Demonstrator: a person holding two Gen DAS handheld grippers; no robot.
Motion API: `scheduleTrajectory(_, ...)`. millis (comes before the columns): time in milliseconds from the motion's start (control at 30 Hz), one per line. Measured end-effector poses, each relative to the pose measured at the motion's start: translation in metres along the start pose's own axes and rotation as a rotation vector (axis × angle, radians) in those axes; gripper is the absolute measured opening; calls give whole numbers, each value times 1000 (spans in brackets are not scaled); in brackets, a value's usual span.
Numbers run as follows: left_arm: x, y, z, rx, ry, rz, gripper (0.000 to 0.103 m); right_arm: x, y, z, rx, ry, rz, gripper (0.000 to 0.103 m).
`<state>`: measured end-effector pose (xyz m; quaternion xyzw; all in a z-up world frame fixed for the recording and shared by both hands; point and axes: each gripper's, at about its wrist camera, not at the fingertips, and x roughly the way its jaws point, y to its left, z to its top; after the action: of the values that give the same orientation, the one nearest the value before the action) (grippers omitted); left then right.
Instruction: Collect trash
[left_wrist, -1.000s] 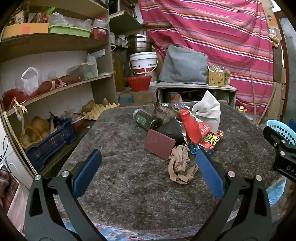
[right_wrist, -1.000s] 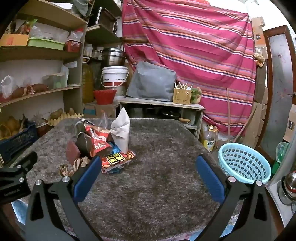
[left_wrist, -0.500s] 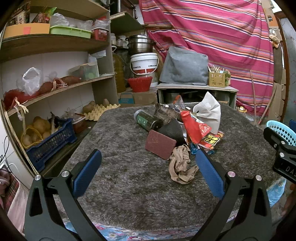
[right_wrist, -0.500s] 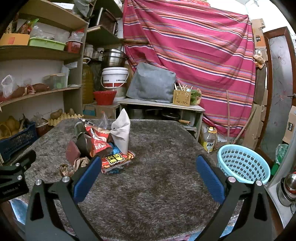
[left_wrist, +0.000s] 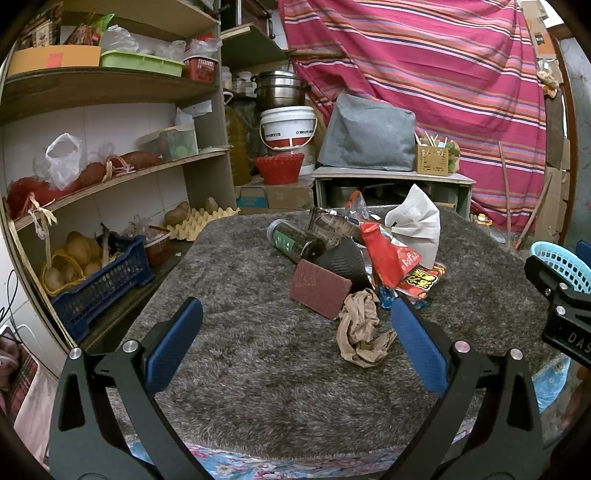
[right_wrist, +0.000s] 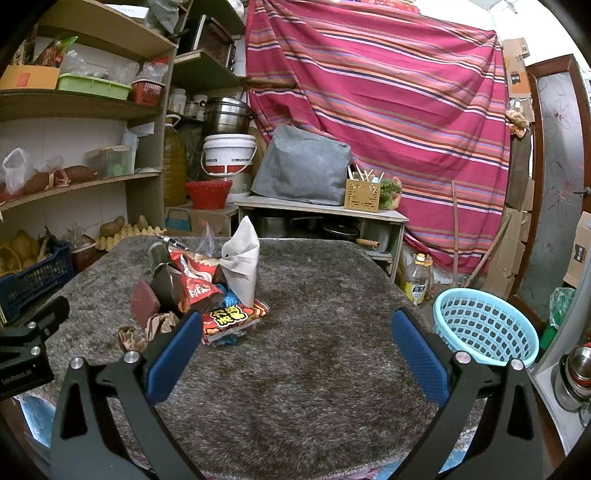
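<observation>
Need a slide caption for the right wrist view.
Open right gripper faces a trash pile on grey carpet, blue basket alongside.

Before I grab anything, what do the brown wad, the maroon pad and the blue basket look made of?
Brown wad: thin, limp, matte and wrinkled, so probably crumpled paper or sheer fabric; I cannot tell which.
Maroon pad: flat, with a rough, dull face, likely an abrasive scouring pad.
Blue basket: smooth moulded lattice with even holes, almost surely plastic.

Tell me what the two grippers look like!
Both match: the left gripper and right gripper have black metal frames with triangular cut-outs, silver bolts, and two ribbed blue fingers. White letters mark each gripper's body where it shows in the other camera.
</observation>
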<state>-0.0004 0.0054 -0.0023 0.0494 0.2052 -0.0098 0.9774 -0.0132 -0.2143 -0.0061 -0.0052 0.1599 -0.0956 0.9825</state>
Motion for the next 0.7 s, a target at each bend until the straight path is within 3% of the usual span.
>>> scheduleTrajectory(700, -1, 1, 0, -4, -1, -2, 98, -3, -4, 0, -1, 2, -5, 100)
